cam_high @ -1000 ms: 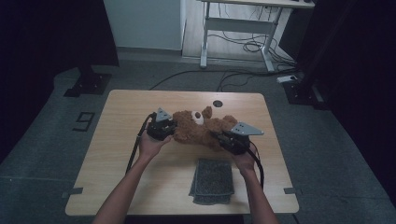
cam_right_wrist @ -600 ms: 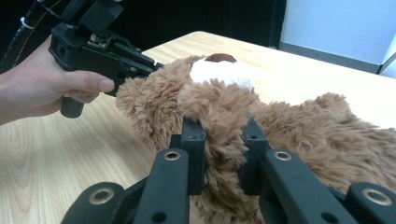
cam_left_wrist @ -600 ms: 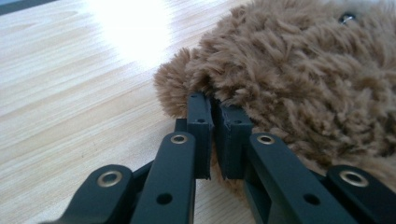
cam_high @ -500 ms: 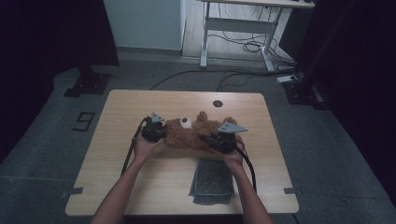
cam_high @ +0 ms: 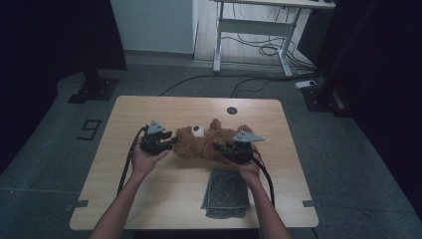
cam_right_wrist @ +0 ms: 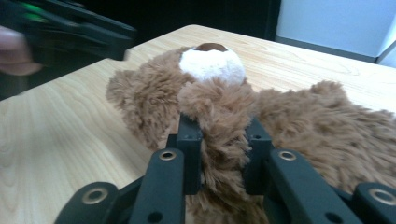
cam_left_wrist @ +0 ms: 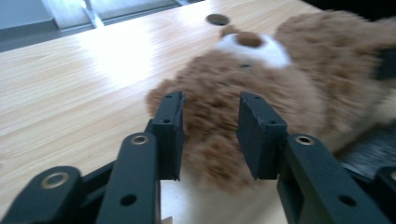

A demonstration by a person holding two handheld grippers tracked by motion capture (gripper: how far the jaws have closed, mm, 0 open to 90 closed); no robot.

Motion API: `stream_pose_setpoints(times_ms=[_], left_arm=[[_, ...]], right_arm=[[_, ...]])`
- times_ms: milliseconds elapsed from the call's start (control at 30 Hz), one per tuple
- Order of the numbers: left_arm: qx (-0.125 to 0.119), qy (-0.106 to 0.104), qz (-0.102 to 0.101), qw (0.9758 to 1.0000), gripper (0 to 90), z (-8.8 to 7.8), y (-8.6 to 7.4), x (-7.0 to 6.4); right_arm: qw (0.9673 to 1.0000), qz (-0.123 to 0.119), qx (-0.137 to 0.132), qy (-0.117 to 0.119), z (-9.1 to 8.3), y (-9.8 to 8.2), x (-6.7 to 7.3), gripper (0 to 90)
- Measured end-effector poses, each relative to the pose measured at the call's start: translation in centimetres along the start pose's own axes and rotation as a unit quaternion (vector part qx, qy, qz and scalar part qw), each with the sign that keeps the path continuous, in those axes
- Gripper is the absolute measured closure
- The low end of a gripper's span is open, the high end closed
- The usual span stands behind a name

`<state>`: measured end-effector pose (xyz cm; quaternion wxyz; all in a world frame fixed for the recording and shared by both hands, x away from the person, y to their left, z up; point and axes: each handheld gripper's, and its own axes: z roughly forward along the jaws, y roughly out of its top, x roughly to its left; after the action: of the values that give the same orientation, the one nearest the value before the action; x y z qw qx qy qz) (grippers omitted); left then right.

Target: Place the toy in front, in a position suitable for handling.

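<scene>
Our right gripper point(cam_right_wrist: 219, 154) pinches the soft, light teddy bear point(cam_high: 204, 144) by a limb, while our left gripper point(cam_left_wrist: 210, 135) has just opened around its ear.

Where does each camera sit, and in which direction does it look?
High view: sits above the person's side, looks forward and down at the table; both forearms, left tongs and right tongs at the teddy bear, grey cloth nearer.
Left gripper view: rides the left tongs; jaws apart, just opening, fur between them.
Right gripper view: rides the right tongs, pinching fur; the other hand at upper left.
All three share the bear's white muzzle.
</scene>
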<state>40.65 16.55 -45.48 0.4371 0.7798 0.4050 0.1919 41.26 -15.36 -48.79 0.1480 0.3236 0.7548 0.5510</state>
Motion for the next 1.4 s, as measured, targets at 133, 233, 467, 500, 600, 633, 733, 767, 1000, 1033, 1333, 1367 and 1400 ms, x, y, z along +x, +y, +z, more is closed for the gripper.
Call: stream_pose_setpoints(times_ms=[133,233,467,500,600,633,733,767,1000,1033,1333,1367,1400], left_arm=[[-0.009,-0.019,0.001,0.9998,56.1,-1.1,-0.8,-1.6],[-0.006,-0.031,0.004,0.9995,53.0,-1.5,-1.7,-2.8],[0.01,-0.039,0.012,0.9991,49.6,-1.5,-3.8,-4.6],[0.012,-0.041,0.012,0.999,49.3,-1.5,-4.0,-4.8],[0.019,-0.044,0.01,0.9988,47.2,-1.3,-4.7,-5.2],[0.02,-0.046,0.007,0.9987,46.6,-1.2,-4.9,-5.3],[0.025,-0.052,0.005,0.9983,44.4,-0.9,-5.5,-5.6],[0.026,-0.054,0.003,0.9982,43.4,-0.9,-5.7,-5.8],[0.041,-0.073,0.008,0.9965,38.0,0.0,-7.1,-7.0],[0.042,-0.076,0.008,0.9962,37.7,0.1,-7.3,-7.1],[0.05,-0.081,0.011,0.9954,36.5,0.3,-8.1,-7.7],[0.05,-0.081,0.011,0.9954,36.3,0.3,-8.1,-7.7],[0.049,-0.081,0.013,0.9954,36.2,0.3,-8.2,-7.9]], right_arm=[[1.0,0.002,-0.001,-0.005,-0.8,-0.1,-0.2,56.6],[0.9997,-0.014,0.007,-0.021,-1.7,-0.1,0.3,40.0],[0.9982,-0.001,-0.024,-0.054,-5.3,-0.6,0.3,29.5],[0.9978,0.001,-0.026,-0.061,-5.8,-0.8,0.0,29.1],[0.9955,0.017,-0.038,-0.085,-7.4,-1.6,-0.9,27.4],[0.9946,0.024,-0.043,-0.092,-7.8,-1.8,-1.2,26.5],[0.9915,0.041,-0.052,-0.112,-9.0,-2.7,-2.1,25.0],[0.9906,0.048,-0.054,-0.116,-9.3,-3.0,-2.5,24.7],[0.9875,0.071,-0.034,-0.136,-9.0,-5.3,-4.0,22.9],[0.9873,0.075,-0.031,-0.136,-8.7,-5.6,-4.1,22.5],[0.9886,0.086,-0.03,-0.12,-7.9,-5.9,-4.3,45.2],[0.9886,0.088,-0.029,-0.119,-7.9,-5.9,-4.3,47.3],[0.9885,0.09,-0.027,-0.118,-7.9,-5.9,-4.4,49.0]])
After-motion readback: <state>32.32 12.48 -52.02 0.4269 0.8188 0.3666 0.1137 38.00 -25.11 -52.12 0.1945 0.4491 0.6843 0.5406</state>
